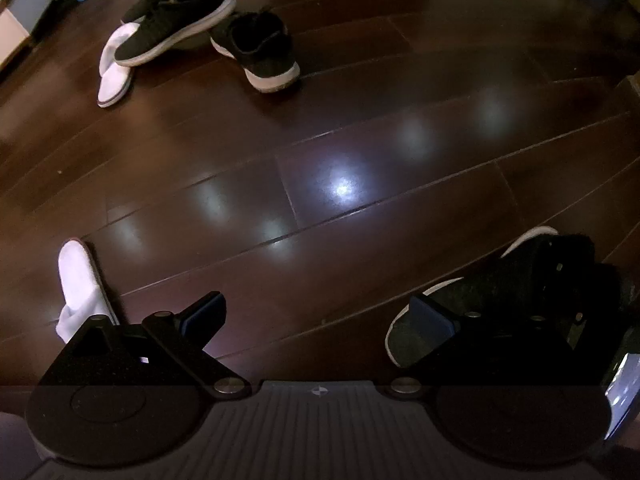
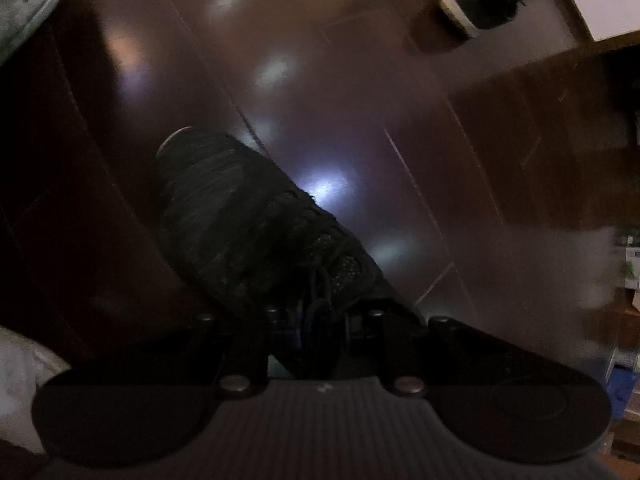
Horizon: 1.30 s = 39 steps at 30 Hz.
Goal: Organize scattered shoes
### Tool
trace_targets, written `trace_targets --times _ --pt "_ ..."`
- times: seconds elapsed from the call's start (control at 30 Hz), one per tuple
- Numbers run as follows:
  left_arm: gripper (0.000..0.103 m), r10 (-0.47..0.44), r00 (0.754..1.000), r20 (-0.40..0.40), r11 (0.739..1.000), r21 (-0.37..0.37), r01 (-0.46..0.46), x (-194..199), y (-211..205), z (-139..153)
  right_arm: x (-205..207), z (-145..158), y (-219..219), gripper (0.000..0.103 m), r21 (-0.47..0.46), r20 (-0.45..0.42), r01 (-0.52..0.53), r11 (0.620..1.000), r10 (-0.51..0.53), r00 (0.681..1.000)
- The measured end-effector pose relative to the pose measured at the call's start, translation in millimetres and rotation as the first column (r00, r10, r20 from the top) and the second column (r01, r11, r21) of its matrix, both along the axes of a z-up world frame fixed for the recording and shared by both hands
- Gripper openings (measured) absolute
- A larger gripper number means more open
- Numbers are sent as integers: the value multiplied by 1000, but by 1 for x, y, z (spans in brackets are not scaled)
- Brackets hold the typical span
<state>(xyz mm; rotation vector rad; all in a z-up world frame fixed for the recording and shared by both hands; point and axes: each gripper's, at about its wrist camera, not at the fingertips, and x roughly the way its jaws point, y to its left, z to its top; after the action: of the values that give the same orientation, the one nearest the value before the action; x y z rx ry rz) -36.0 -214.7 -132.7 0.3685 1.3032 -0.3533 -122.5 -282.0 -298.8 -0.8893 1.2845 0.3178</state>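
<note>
Both views are looking dim; ceiling-light glare is glinting off the floor [image 1: 340, 190] at centre, edges are bending, and the right view is perhaps motion-blurred toward three o'clock.

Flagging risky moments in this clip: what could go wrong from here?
1. The right gripper seems shut only on the collar and laces of the black knit sneaker; the long toe sticks out, so it may swing or slip.
2. In the far pile, one black sneaker with a white sole lies across a white slipper; pulling either could drag the other.
3. Dim, blurred views make aiming harder.
</note>
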Motion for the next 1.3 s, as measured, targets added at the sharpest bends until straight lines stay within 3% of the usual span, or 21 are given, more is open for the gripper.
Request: trace_targets --times 0.1,0.2,0.43,0.53,0.63,0.67,0.8,0.87,0.9,1.0,1.03,1.07,1.2,1.3 --pt "100 -1 1000 -1 1000 6 1 0 0 -1 3 0 -8 28 36 35 119 992 -120 992" --pt "100 -13 1000 11 1000 9 13 -1 -2 0 3 1 -17 36 77 89 259 963 -265 960" --pt "100 -25 1000 14 1000 12 24 -3 -3 1 -1 6 -13 68 179 92 417 891 -438 894" --pt "100 -20 1000 16 1000 6 20 -1 -3 3 7 17 -10 74 275 66 520 809 -555 829" --pt "100 -17 1000 18 1000 2 17 0 -2 5 14 31 -15 88 368 38 610 702 -667 744" --pt "100 -16 1000 18 1000 0 16 0 -2 5 14 35 -16 95 416 25 648 638 -721 693" --pt "100 -13 1000 15 1000 -1 13 1 -1 6 16 37 -26 102 503 -17 740 447 -851 526" --pt "100 -10 1000 15 1000 -2 10 2 -1 6 16 31 -30 103 540 -66 801 259 -936 346" --pt "100 -9 1000 15 1000 -2 9 2 0 7 16 30 -35 103 544 -74 807 227 -946 316" --pt "100 -4 1000 13 1000 -6 4 3 2 7 6 14 -43 103 566 -174 822 -65 -984 43" --pt "100 -4 1000 13 1000 -5 5 3 2 7 0 23 -50 103 564 -194 817 -116 -981 -5" --pt "100 -5 1000 12 1000 -5 5 3 3 7 -3 24 -54 103 559 -223 807 -189 -972 -73" --pt "100 -5 1000 13 1000 -8 5 3 4 8 -1 15 -56 103 562 -241 780 -274 -957 -162" --pt "100 -5 1000 25 1000 -1 5 4 4 7 9 7 -49 103 558 -250 773 -302 -949 -190"
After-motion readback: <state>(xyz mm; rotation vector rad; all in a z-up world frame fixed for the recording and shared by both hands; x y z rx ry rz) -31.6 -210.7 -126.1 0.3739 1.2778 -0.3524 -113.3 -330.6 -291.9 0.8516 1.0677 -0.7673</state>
